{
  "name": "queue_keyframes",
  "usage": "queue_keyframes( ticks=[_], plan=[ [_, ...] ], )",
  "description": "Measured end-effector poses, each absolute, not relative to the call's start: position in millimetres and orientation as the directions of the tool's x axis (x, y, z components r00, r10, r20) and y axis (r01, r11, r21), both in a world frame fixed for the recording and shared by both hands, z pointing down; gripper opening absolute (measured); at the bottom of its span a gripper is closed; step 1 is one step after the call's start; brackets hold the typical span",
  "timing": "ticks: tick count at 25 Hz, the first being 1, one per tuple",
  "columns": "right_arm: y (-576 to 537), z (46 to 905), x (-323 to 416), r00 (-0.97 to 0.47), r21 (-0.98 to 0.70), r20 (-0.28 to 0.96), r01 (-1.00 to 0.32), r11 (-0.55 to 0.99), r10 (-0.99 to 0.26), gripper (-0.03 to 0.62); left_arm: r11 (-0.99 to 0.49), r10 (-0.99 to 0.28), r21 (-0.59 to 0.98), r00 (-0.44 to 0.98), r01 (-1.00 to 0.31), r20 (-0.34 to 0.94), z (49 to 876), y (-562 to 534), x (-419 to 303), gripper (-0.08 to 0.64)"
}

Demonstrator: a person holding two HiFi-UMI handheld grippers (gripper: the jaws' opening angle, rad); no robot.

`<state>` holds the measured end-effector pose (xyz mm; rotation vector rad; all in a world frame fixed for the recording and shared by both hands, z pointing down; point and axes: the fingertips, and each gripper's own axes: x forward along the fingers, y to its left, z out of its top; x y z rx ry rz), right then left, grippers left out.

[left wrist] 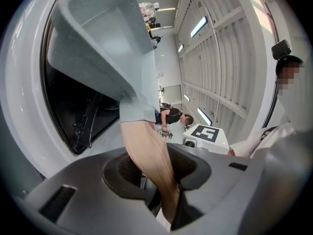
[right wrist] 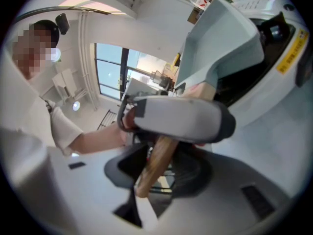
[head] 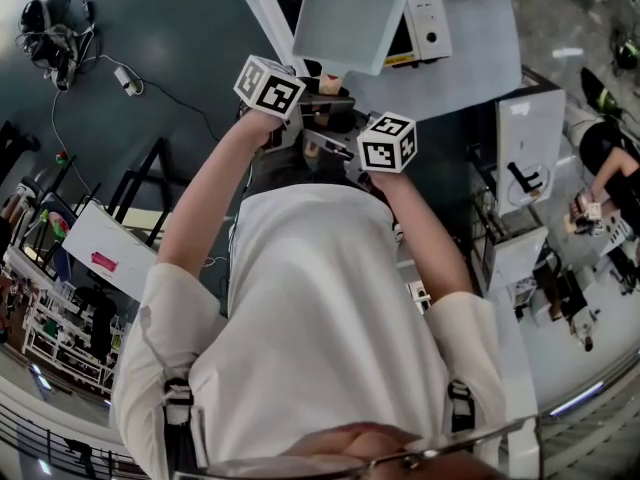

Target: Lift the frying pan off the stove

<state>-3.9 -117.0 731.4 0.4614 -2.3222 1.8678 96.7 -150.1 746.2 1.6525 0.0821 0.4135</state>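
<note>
A pale tabletop (head: 480, 58) stood over a dark floor (head: 150, 28) in a bright hall. On it lay a white stove (head: 428, 18) with a black glass top. The frying pan (head: 350, 13), square and matte grey-blue with a bare inside, hung tilted just over the stove. The left gripper (left wrist: 159, 180) and the right gripper (right wrist: 156, 175) both clamped its smooth wooden handle (left wrist: 146, 151).
</note>
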Motion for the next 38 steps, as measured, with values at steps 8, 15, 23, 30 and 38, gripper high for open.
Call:
queue_keyframes(
  ticks=[8, 15, 23, 30, 38],
  plan=[
    [-112, 713, -3, -0.945, -0.924, 0.284, -0.316, 0.216, -0.164, 0.169, -0.154, 0.3, 0.974, 0.931, -0.166, 0.206, 726, -144, 99, 0.156],
    [-99, 694, -9, -0.943, -0.918, 0.286, -0.32, 0.235, -0.169, 0.17, -0.178, 0.31, 0.971, 0.928, -0.158, 0.207, 706, -131, 94, 0.156],
    [-84, 668, -21, -0.942, -0.911, 0.287, -0.325, 0.254, -0.177, 0.175, -0.17, 0.302, 0.977, 0.938, -0.126, 0.173, 678, -116, 82, 0.16],
    [-73, 647, -30, -0.934, -0.898, 0.282, -0.337, 0.281, -0.219, 0.175, -0.233, 0.324, 0.964, 0.925, -0.128, 0.201, 656, -102, 72, 0.161],
    [-68, 620, -52, -0.927, -0.88, 0.278, -0.352, 0.321, -0.253, 0.176, -0.259, 0.335, 0.962, 0.926, -0.089, 0.176, 625, -94, 51, 0.163]
  ],
)
